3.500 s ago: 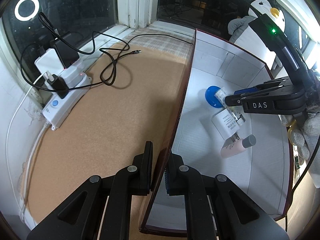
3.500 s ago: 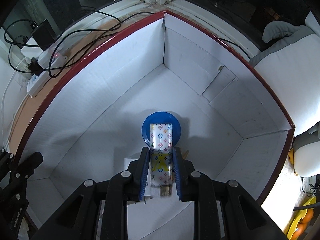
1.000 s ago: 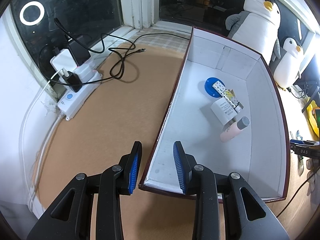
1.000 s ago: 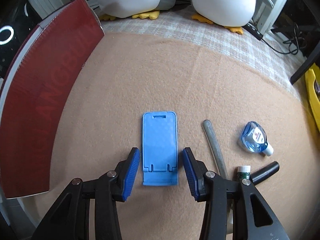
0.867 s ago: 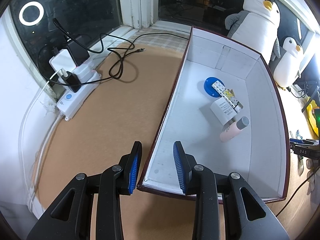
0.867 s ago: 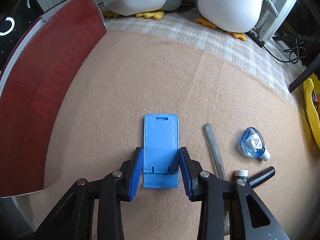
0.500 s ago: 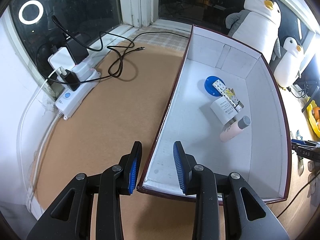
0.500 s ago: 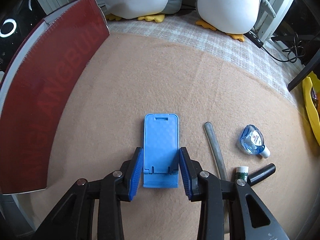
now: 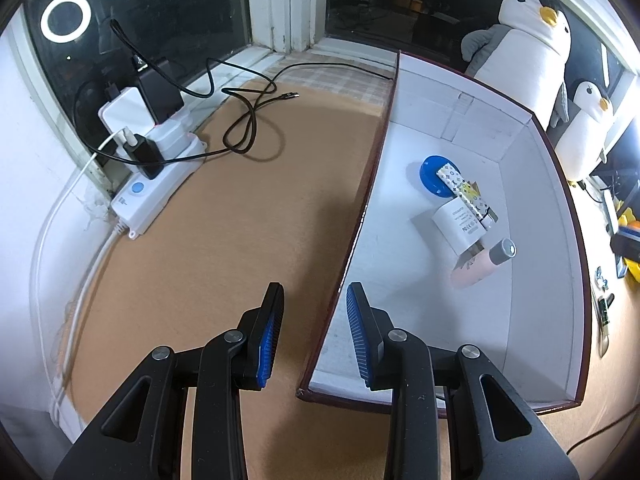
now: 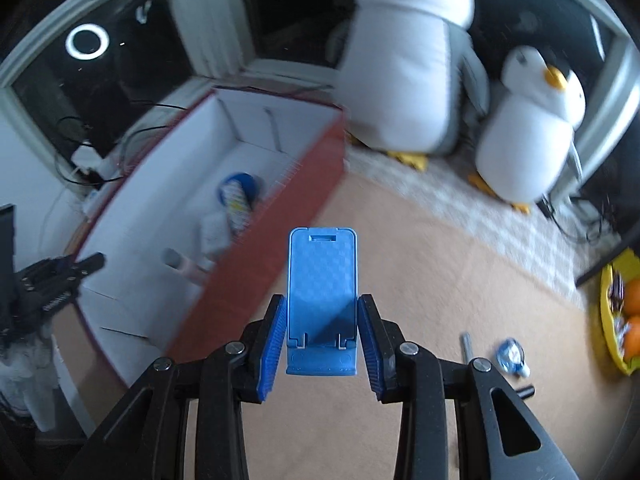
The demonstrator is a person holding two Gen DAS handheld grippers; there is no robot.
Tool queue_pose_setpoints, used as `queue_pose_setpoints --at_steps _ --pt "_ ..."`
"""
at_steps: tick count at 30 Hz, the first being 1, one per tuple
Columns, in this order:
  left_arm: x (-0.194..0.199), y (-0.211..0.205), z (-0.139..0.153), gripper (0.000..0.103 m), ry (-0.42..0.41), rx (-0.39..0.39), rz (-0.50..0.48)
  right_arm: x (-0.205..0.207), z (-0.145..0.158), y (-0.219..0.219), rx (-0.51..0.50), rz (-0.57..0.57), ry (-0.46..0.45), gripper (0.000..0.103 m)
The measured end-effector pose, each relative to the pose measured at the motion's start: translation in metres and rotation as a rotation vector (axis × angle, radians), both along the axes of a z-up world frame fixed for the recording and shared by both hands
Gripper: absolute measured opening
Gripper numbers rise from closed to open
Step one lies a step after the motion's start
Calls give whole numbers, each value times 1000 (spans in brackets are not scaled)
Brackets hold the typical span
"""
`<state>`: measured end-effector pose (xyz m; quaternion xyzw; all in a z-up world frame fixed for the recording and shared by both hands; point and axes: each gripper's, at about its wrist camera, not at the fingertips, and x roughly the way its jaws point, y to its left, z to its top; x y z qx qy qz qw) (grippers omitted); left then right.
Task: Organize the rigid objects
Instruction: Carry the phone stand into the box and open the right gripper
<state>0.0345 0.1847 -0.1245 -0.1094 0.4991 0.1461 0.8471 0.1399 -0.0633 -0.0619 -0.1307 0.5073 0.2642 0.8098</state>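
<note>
Tongs of the right gripper (image 10: 322,334), blue-padded, clamp the lower sides of a light-blue flat plastic phone stand (image 10: 322,292), held clear of the tan felt table (image 10: 420,280). Ahead and to their left stands the open cardboard box with dark-red outside and white lining (image 10: 280,216). To their right on the felt lie a grey metal rod (image 10: 466,346) and a small clear-blue bottle (image 10: 511,356).

The left gripper (image 9: 314,330) stands narrowly parted and empty, its tongs straddling the box wall (image 9: 360,216) without touching. Ahead and right of them, inside the box, lie a blue round lid (image 9: 431,174), a patterned white tube (image 9: 466,192), a white charger block (image 9: 460,226) and a pink bottle with grey cap (image 9: 482,264).
</note>
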Motion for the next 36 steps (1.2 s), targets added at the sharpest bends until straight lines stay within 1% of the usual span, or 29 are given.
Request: queue_pose_setpoints --at_steps 4,6,8,13,16,25,32,36 --pt "2 3 -1 30 -5 -7 0 -10 12 38 8 76 -27 32" --pt "3 5 -2 21 -7 -12 -2 -15 14 56 5 111 -39 32" --pt "4 6 -3 19 -11 -19 -3 -19 15 71 -1 141 -48 32" --pt "5 6 -5 14 -21 -33 -9 -27 12 104 -3 208 -48 32" --pt "6 6 -6 11 -26 -36 -16 -29 4 123 -14 242 -44 32" --pt "7 7 -7 10 -37 -54 -16 -28 -19 153 -27 290 -18 32" --pt "8 8 -7 10 -39 -58 -16 -23 -35 162 -41 301 -1 32" --pt "8 8 -7 10 -40 -61 -15 -16 -46 165 -53 296 24 33"
